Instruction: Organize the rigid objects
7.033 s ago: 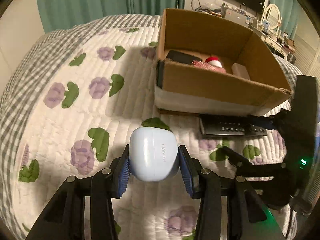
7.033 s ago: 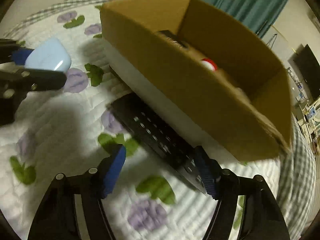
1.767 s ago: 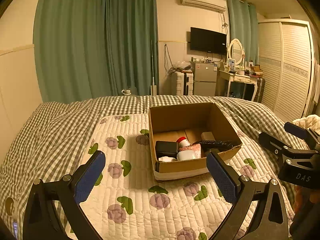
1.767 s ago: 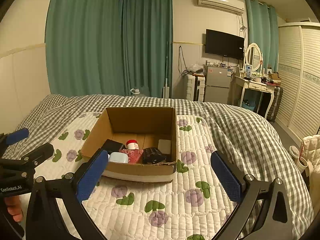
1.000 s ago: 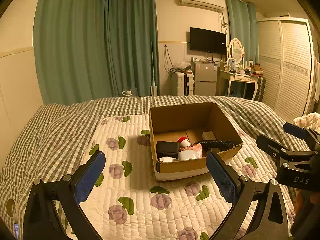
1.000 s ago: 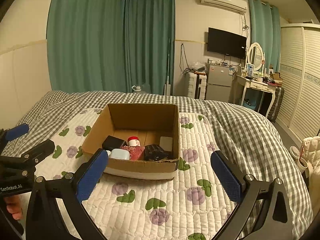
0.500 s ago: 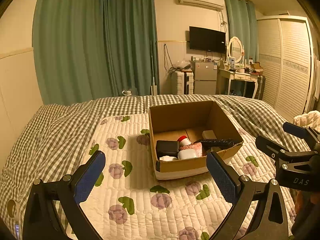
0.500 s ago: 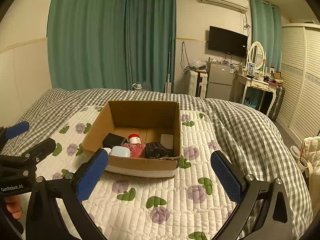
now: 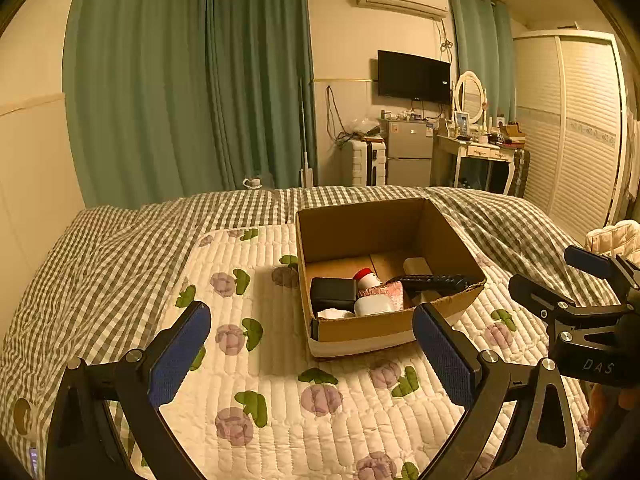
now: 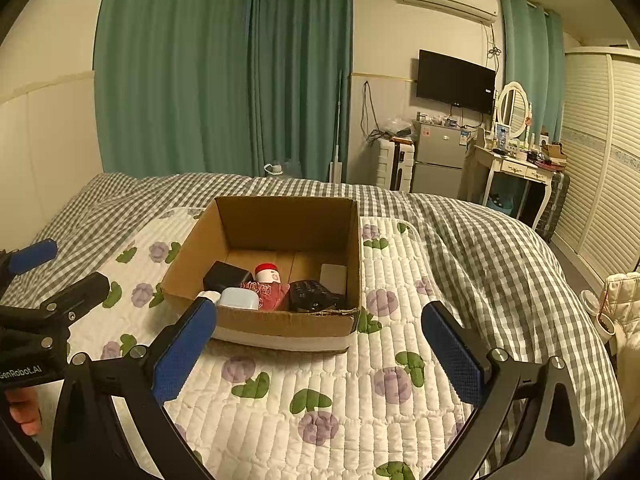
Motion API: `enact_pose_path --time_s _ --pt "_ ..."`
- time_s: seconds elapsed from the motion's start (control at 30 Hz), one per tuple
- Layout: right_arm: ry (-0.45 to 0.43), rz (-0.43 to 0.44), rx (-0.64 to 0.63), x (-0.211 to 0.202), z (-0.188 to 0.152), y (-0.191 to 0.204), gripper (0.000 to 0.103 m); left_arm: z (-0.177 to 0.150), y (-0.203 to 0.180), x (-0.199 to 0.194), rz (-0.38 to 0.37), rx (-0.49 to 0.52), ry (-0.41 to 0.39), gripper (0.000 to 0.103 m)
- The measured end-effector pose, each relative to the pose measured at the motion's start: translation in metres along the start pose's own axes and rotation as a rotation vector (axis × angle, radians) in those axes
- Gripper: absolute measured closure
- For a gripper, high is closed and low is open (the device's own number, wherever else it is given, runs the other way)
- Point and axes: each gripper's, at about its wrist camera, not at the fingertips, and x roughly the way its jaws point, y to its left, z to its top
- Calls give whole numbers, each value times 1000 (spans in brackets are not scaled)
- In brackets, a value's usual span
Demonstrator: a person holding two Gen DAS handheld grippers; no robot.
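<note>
A brown cardboard box (image 9: 360, 330) (image 10: 280, 322) sits on the flowered quilt. Inside lie a black remote (image 9: 432, 281) (image 10: 314, 294), a pale blue earbud case (image 10: 239, 298), a black box (image 9: 333, 292) (image 10: 226, 275), a red-capped white bottle (image 9: 367, 278) (image 10: 267, 272) and a pink-red item (image 9: 384, 291). My left gripper (image 9: 310, 350) is open and empty, held well back from the box. My right gripper (image 10: 320, 344) is open and empty, also well back. Each gripper shows at the edge of the other's view.
The white quilt (image 10: 320, 400) with purple flowers lies on a grey checked bedspread (image 10: 480, 248). Green curtains (image 9: 192, 92), a wall TV (image 9: 414, 76), a small fridge (image 9: 408, 152), a dressing table (image 9: 480, 152) and a slatted wardrobe (image 9: 580, 132) stand beyond the bed.
Seven seconds ago the left gripper held the earbud case and the remote lay outside the box; now both lie in the box. Over the last second, both grippers barely drifted.
</note>
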Motion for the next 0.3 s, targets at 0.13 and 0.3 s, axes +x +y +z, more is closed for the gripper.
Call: enact_pose_path --time_s 0.13,0.3 --pt "1 -4 3 1 0 0 0 1 -1 -3 -3 2 -7 0" --pt "0 -7 9 1 0 -1 0 1 -1 -5 -3 1 -18 0"
